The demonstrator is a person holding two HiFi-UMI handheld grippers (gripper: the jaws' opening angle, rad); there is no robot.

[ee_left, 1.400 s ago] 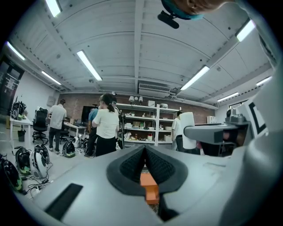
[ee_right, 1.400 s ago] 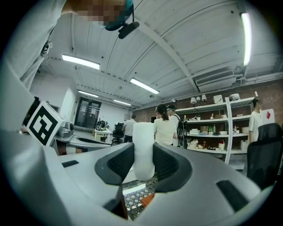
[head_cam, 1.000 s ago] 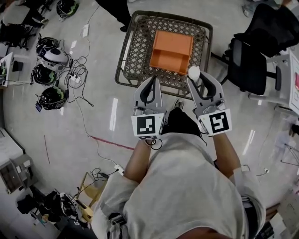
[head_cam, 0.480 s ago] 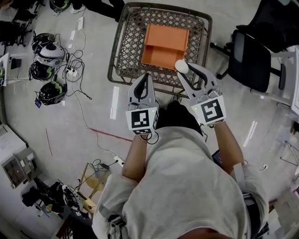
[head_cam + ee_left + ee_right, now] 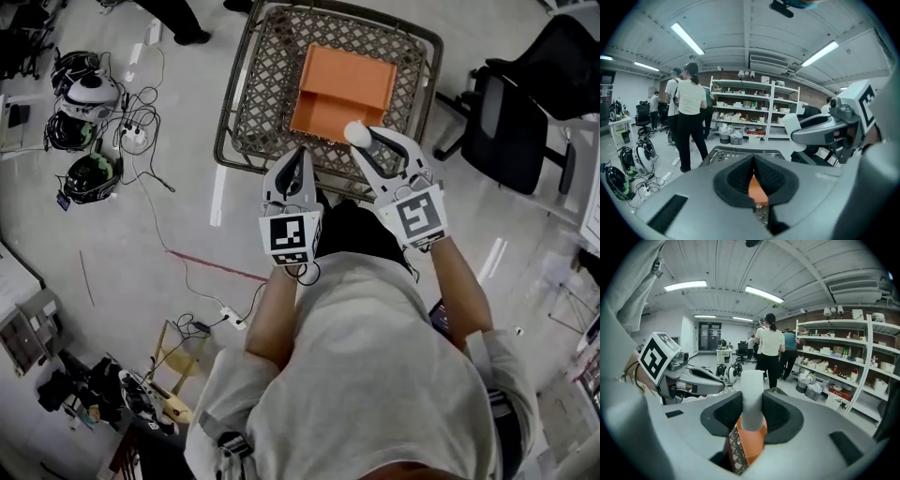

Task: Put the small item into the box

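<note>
My right gripper [image 5: 361,140] is shut on a small white item [image 5: 356,132], a pale rounded cylinder [image 5: 753,398] standing between its dark pads. It hangs over the near edge of the open orange box [image 5: 341,92], which rests in a dark lattice basket [image 5: 267,80]. The orange box [image 5: 751,442] shows just below the held item in the right gripper view. My left gripper [image 5: 295,169] is shut and empty, level with the basket's near rim, left of the right one. Through its closed jaws a sliver of the orange box [image 5: 755,191] shows.
Helmets [image 5: 86,94] and cables [image 5: 159,169] lie on the floor to the left. A black office chair [image 5: 511,122] stands to the right of the basket. People [image 5: 690,119] stand near metal shelving [image 5: 750,110] at the back.
Both grippers have moved forward toward the basket; the right one with the white item has shifted left and now hangs over the box's near edge.
</note>
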